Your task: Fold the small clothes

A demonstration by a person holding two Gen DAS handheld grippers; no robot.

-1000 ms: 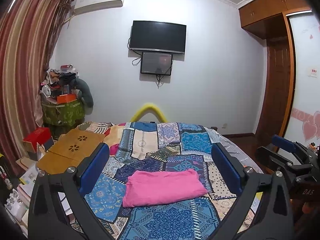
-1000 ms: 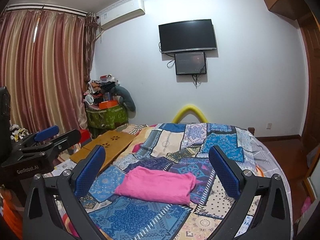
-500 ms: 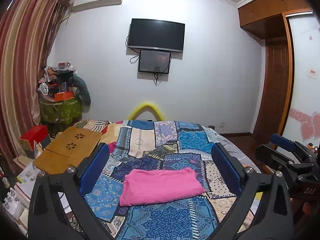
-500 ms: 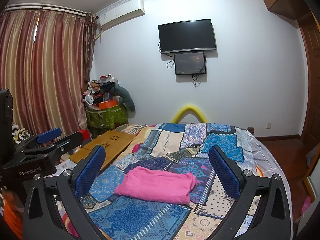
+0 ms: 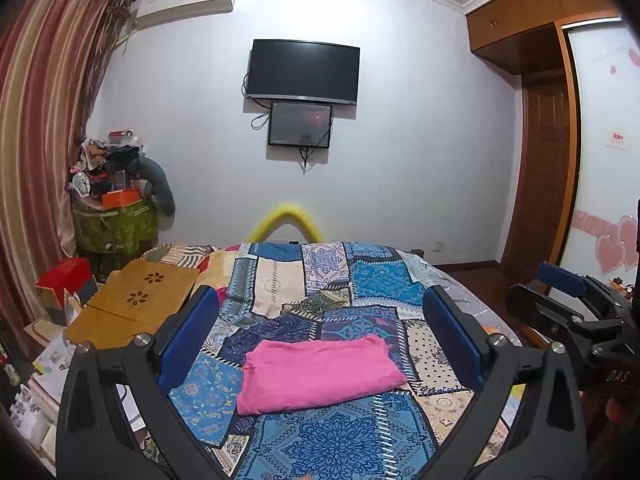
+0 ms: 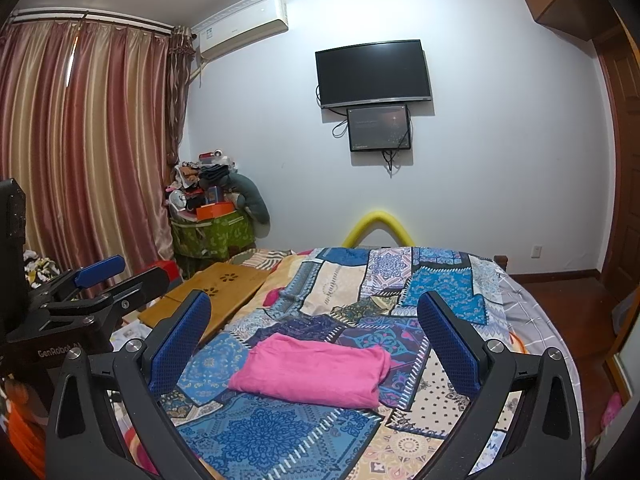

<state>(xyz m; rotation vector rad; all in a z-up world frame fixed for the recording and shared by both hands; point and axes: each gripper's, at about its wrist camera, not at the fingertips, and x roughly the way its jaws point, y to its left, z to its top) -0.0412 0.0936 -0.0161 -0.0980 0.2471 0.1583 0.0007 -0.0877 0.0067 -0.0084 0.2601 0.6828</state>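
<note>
My left gripper (image 5: 320,336) is spread wide with nothing in it, both blue textured pads (image 5: 188,336) held up over the bed. Same story for my right gripper (image 6: 316,344): fingers far apart, empty, rubbery dimpled pads (image 6: 178,344) on black plastic arms. Each one also shows up at the edge of the other's view.

Between the fingers in both views lies the pink garment (image 5: 316,374), soft knit-looking fabric folded into a flat rectangle with a rounded fold along its near edge. It sits on the patchwork bedspread (image 5: 332,444), a busy mix of blue paisley, cream and dotted panels, and neither gripper touches it.

Left of the bed there's a wooden lap desk (image 5: 136,304) with flower-shaped cutouts, then a green fabric bin (image 5: 114,226) piled with clutter, and striped shiny curtains (image 6: 80,152). At the far end a yellow foam arch (image 6: 378,226) pokes up, with a TV (image 6: 374,72) and a smaller screen (image 6: 378,128) mounted on the white wall.
</note>
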